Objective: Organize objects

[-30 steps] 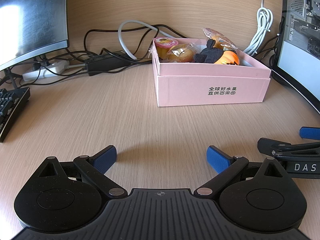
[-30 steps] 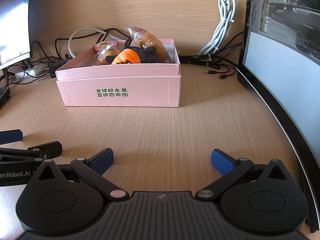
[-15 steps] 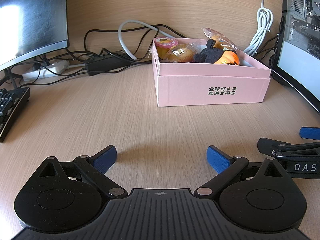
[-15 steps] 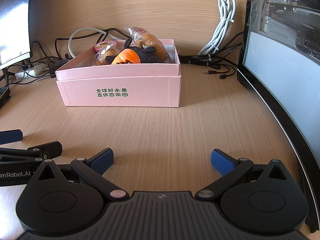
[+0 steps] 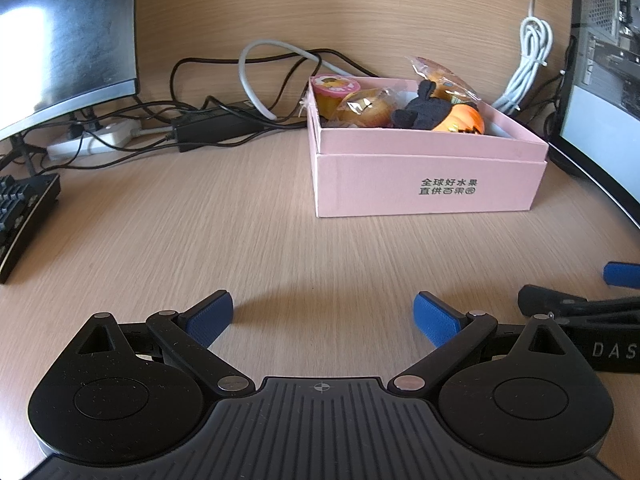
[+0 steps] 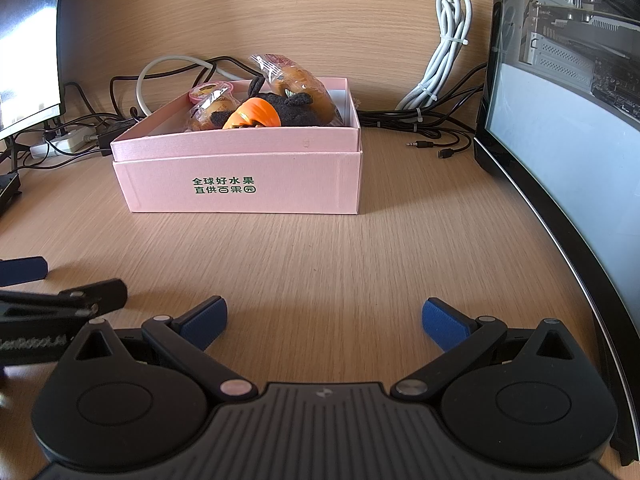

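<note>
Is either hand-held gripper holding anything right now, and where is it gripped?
Nothing is held. The left hand-held gripper and right hand-held gripper are both open above bare desk.

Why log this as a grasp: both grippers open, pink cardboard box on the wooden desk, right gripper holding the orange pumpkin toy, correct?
Not quite. The right gripper holds nothing; its jaws stand open over the bare wooden desk. The right wrist view shows the orange pumpkin toy lying inside the pink cardboard box. The left gripper is open too.
</note>
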Tool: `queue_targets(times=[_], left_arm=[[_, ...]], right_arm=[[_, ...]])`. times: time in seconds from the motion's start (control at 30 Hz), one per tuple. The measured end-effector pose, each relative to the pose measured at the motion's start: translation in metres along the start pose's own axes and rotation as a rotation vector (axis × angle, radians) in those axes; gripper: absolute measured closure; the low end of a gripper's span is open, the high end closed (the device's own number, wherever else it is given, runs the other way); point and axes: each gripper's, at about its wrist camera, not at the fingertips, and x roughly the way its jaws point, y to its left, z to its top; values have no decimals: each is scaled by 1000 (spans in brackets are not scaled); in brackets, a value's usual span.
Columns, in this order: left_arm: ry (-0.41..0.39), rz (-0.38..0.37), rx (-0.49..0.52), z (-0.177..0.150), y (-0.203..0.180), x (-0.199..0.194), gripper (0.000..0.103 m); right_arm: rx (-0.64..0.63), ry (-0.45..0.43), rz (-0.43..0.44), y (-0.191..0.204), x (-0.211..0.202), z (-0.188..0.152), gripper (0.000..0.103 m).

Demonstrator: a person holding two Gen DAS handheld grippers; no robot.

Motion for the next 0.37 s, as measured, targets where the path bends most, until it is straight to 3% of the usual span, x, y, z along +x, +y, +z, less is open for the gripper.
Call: queue_targets(times=[0.37], left_arm=[[13,-12,18,-4,0,-8,3]], right_arm=[[0,0,0,0,0,0,0]])
